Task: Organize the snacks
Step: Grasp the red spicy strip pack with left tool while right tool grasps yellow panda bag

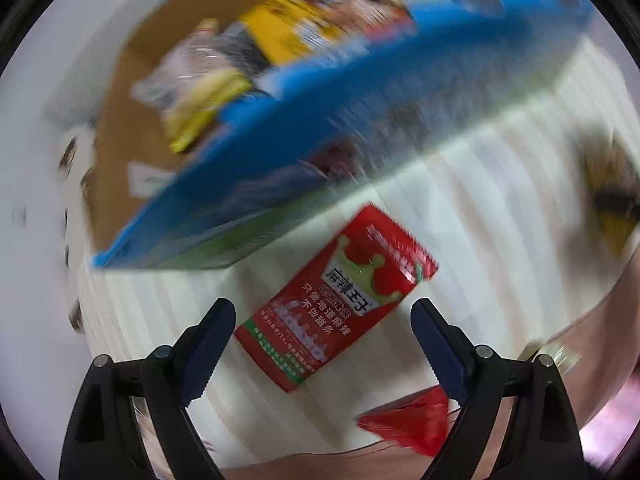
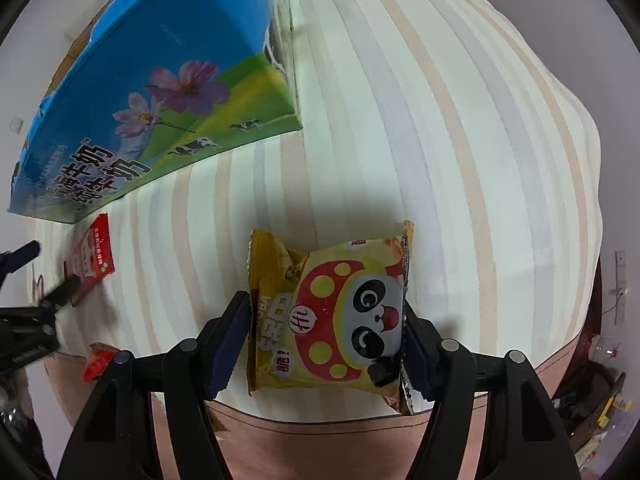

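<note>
Right tongs [image 2: 325, 342]: clenched on yellow panda snack bag [image 2: 328, 316] above striped bed [image 2: 440, 140]. Left tongs [image 1: 323, 330]: released, spread either side of red snack packet [image 1: 336, 300]. Blue carton [image 2: 132, 92]: beside packet.

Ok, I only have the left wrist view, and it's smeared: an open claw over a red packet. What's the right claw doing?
Observer: The right claw is shut on a yellow panda snack bag, with its fingers pressing the bag's two side edges.
Reviewer: Is that bag inside the blue box?
Observer: No, it is apart from the blue box, over the striped bedcover near its edge.
Reviewer: Anything printed on the box?
Observer: Purple flowers and cows on a green field.
</note>
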`<state>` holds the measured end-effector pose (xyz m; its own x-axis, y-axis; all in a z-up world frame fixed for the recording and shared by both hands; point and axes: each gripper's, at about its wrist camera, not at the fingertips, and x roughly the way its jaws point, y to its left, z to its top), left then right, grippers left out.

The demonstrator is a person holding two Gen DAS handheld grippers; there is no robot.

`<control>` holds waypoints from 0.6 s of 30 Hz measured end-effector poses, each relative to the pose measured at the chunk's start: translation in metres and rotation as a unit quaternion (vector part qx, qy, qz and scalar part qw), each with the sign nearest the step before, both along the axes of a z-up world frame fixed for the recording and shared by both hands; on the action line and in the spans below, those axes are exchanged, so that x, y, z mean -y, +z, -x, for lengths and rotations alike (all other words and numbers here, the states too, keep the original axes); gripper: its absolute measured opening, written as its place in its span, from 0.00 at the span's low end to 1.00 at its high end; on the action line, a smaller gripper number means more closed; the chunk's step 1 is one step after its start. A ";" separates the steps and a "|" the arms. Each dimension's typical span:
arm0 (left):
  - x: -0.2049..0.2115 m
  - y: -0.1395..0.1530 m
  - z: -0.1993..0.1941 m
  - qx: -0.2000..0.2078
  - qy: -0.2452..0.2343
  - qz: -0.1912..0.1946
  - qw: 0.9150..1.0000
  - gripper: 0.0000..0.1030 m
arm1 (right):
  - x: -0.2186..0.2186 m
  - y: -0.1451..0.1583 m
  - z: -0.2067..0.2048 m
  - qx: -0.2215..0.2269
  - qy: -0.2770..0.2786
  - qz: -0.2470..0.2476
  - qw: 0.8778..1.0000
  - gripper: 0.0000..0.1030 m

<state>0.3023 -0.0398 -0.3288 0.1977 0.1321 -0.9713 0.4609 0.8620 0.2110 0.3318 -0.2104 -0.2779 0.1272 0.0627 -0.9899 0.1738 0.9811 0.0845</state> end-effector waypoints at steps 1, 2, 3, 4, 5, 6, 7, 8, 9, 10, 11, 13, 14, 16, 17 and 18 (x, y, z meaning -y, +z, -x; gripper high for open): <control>0.005 -0.009 0.000 -0.005 -0.029 -0.020 0.999 0.87 | -0.001 0.000 0.000 -0.001 0.000 -0.003 1.000 0.69; 0.008 -0.017 0.000 -0.013 -0.046 -0.036 0.998 0.87 | -0.003 0.000 0.000 -0.002 0.002 -0.005 1.000 0.69; 0.009 -0.023 -0.001 -0.019 -0.057 -0.046 0.997 0.87 | -0.005 0.000 0.000 -0.005 0.005 -0.007 1.000 0.69; 0.011 -0.028 -0.002 -0.023 -0.065 -0.053 0.996 0.87 | -0.006 -0.001 0.000 -0.009 0.009 -0.009 1.000 0.69; 0.011 -0.033 -0.004 -0.029 -0.070 -0.058 0.995 0.87 | -0.001 -0.001 0.000 -0.009 0.011 -0.009 1.000 0.69; 0.012 -0.038 -0.006 -0.036 -0.073 -0.058 0.995 0.87 | -0.002 0.000 0.000 -0.009 0.013 -0.009 1.000 0.69; 0.014 -0.040 -0.007 -0.039 -0.076 -0.056 0.995 0.87 | -0.002 0.001 0.000 -0.010 0.013 -0.008 1.000 0.69; 0.015 -0.041 -0.009 -0.039 -0.079 -0.052 0.995 0.87 | 0.003 0.004 -0.003 -0.013 0.012 -0.012 1.000 0.70; 0.016 -0.040 -0.011 -0.033 -0.081 -0.045 0.995 0.87 | 0.009 0.008 -0.005 -0.013 0.007 -0.019 1.000 0.72; 0.016 -0.038 -0.015 -0.032 -0.079 -0.039 0.996 0.85 | 0.014 0.013 -0.006 -0.010 0.000 -0.027 1.000 0.74; 0.016 -0.037 -0.017 -0.036 -0.069 -0.027 0.997 0.73 | 0.016 0.018 -0.006 -0.006 -0.003 -0.031 0.999 0.77; 0.011 -0.035 -0.020 -0.054 -0.035 0.008 0.998 0.66 | 0.023 0.028 -0.008 0.007 -0.007 -0.033 0.999 0.84; 0.008 -0.033 -0.021 -0.054 -0.005 0.015 0.998 0.66 | 0.026 0.033 -0.006 0.010 -0.008 -0.031 0.999 0.86; -0.001 -0.034 -0.021 -0.064 0.047 0.026 0.997 0.66 | 0.030 0.038 -0.006 0.014 -0.013 -0.033 0.999 0.87; -0.008 -0.035 -0.021 -0.075 0.081 0.031 0.993 0.65 | 0.033 0.040 -0.007 0.012 -0.016 -0.035 0.999 0.87; -0.016 -0.033 -0.020 -0.085 0.117 0.053 0.988 0.65 | 0.037 0.040 -0.010 0.009 -0.019 -0.034 0.999 0.87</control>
